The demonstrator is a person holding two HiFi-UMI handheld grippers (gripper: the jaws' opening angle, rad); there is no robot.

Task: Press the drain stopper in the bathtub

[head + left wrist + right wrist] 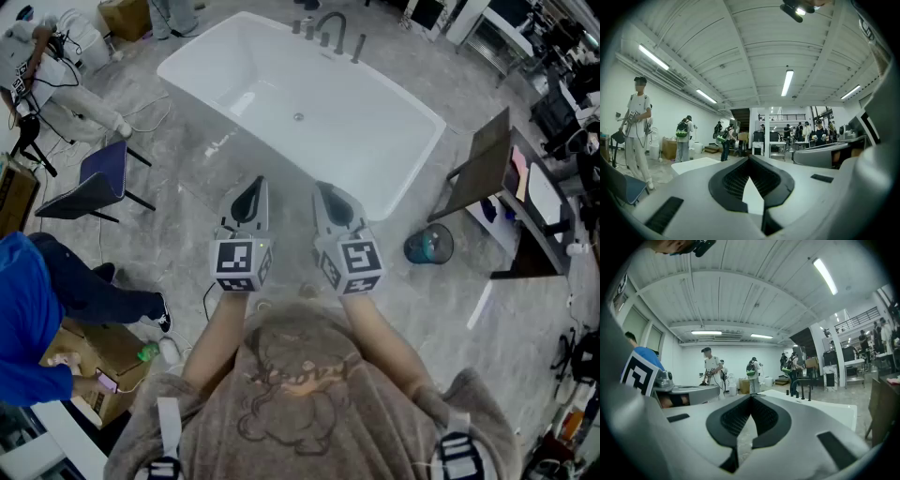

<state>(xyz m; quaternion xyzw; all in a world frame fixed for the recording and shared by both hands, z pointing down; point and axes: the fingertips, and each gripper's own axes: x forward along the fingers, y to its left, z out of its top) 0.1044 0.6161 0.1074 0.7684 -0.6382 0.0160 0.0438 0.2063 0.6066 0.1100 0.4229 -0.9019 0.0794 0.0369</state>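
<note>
The left gripper (257, 184) and right gripper (323, 187) are both closed and empty, held level short of the bathtub (366, 131), probably readying to reach its drain stopper (298, 117).

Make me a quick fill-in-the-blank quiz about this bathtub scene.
1. The bathtub is ____ in colour.
2. The left gripper and right gripper both have their jaws ____.
3. The drain stopper lies ____ the bathtub.
Missing words: white; shut; inside.
</note>
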